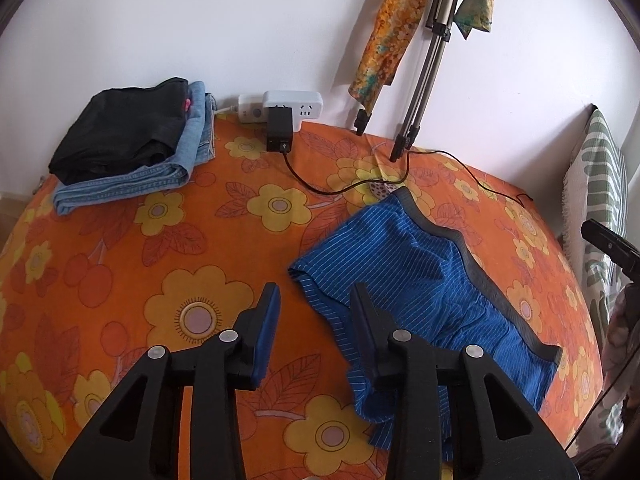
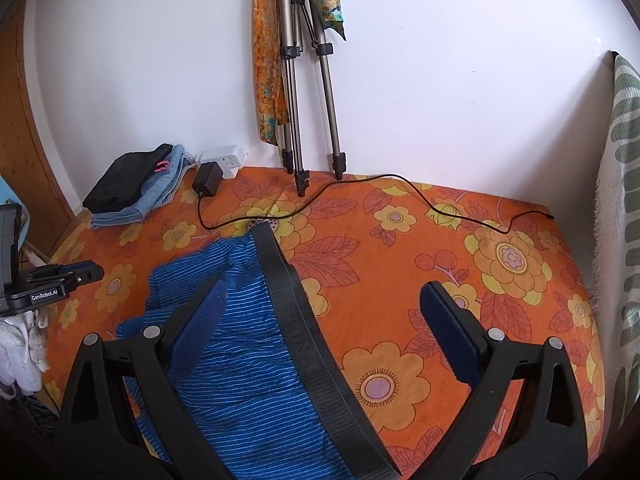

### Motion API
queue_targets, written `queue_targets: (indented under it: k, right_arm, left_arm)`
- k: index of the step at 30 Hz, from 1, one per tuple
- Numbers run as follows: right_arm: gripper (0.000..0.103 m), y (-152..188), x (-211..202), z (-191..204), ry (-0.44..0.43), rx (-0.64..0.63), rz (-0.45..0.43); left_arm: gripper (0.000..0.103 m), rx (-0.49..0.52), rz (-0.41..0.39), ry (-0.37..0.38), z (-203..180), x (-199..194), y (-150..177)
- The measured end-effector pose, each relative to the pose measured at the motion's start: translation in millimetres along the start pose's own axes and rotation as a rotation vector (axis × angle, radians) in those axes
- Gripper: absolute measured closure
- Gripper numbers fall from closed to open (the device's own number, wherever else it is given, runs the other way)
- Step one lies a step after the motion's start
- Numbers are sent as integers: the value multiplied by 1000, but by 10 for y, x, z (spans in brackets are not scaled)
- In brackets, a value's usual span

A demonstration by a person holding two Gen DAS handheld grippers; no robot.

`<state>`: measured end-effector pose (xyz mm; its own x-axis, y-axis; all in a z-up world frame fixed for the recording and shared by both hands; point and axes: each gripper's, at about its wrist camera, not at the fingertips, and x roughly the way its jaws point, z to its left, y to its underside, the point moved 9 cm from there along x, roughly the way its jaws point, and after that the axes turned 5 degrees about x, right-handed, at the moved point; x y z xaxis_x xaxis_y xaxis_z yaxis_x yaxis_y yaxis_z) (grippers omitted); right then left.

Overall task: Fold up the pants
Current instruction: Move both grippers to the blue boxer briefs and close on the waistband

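Observation:
Blue striped shorts [image 1: 424, 292] with a dark grey waistband [image 2: 296, 320] lie spread on the orange flowered bedspread [image 1: 168, 240]. My left gripper [image 1: 316, 296] is open and empty, hovering over the shorts' left leg edge. My right gripper [image 2: 324, 296] is open and empty, its jaws wide on either side of the waistband, above the cloth. The right gripper's tip also shows at the right edge of the left wrist view [image 1: 608, 240], and the left gripper shows at the left of the right wrist view [image 2: 52, 280].
A folded stack of black cloth [image 1: 120, 128] on jeans [image 1: 132, 184] sits at the back left. A white power strip [image 1: 288, 108] with a black adapter and cable [image 2: 400, 180], tripod legs [image 2: 296, 120] with hanging scarves, and a green patterned pillow [image 2: 620, 208] line the walls.

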<state>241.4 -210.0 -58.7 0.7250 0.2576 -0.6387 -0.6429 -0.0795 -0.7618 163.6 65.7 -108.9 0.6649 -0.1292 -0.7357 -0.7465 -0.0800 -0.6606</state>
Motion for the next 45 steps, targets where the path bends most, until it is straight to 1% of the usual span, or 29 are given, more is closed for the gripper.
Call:
queue_targets:
  k: [7, 12, 15, 17, 19, 24, 26, 29, 36, 43, 45]
  right_arm:
    - [7, -274, 553, 193, -33, -95, 61]
    - [7, -355, 976, 322, -74, -135, 123]
    - [7, -350, 1240, 391, -100, -145, 172]
    - [12, -325, 1418, 432, -120, -146, 213]
    - [14, -312, 1581, 461, -146, -138, 248]
    - [14, -287, 1934, 545, -202, -113, 297]
    - [16, -255, 2058, 593, -223, -112, 324]
    - [19, -214, 2210, 660, -248, -118, 356]
    - [20, -201, 2428, 771, -276, -138, 378]
    - [32, -135, 2553, 863, -294, -156, 406]
    - [34, -115, 2564, 884, -301, -159, 413]
  left_arm:
    - [69, -1, 20, -4, 6, 163, -35]
    - [69, -18, 47, 6, 51, 304, -25]
    - [69, -35, 68, 15, 98, 400, -9]
    - [69, -38, 81, 17, 119, 457, -3]
    - [69, -39, 87, 18, 135, 504, 4]
    - [69, -54, 118, 33, 134, 662, 28]
    - [69, -57, 129, 39, 115, 728, 33]
    - [69, -54, 136, 40, 90, 797, 28]
    - [69, -32, 144, 15, 84, 903, 14]
    - [69, 5, 147, -20, 81, 967, 21]
    - [69, 13, 146, -24, 70, 980, 25]
